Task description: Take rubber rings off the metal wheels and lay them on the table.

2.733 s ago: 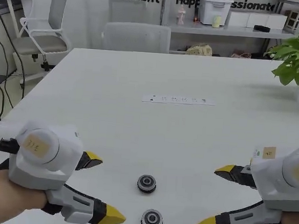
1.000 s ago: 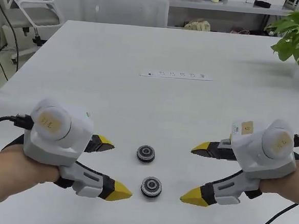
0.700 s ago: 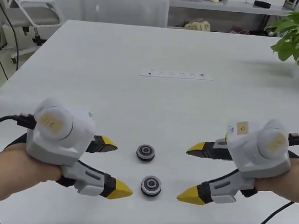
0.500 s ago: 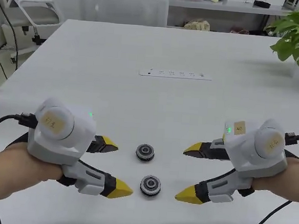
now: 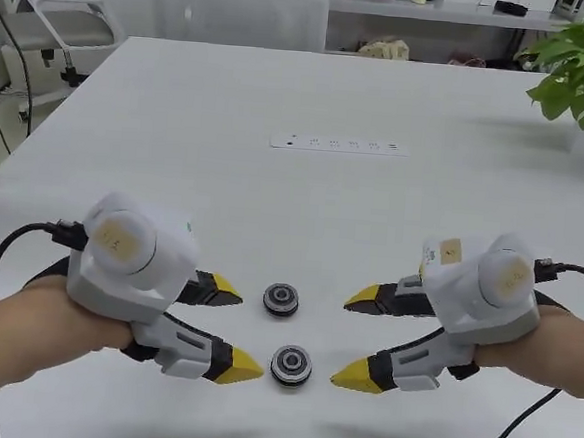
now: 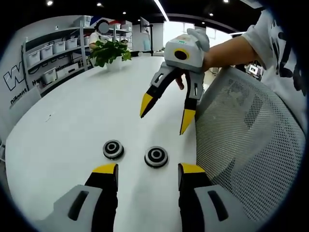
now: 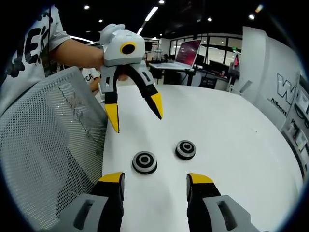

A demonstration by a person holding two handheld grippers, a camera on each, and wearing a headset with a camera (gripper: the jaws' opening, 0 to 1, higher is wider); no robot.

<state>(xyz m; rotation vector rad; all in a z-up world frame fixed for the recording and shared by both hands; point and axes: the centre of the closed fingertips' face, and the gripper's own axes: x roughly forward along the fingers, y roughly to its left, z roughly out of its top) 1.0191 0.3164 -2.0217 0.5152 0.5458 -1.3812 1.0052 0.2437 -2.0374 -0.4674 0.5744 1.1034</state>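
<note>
Plant (image 5: 581, 65) partly beyond right edge

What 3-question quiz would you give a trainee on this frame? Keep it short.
1. How many metal wheels lie on the table?
2. True or false: the left claw is open, touching neither wheel.
3. The right claw is: A) shut on a wheel; B) open, holding nothing; C) gripping the plant.
Key: 1 two; 2 true; 3 B.
</note>
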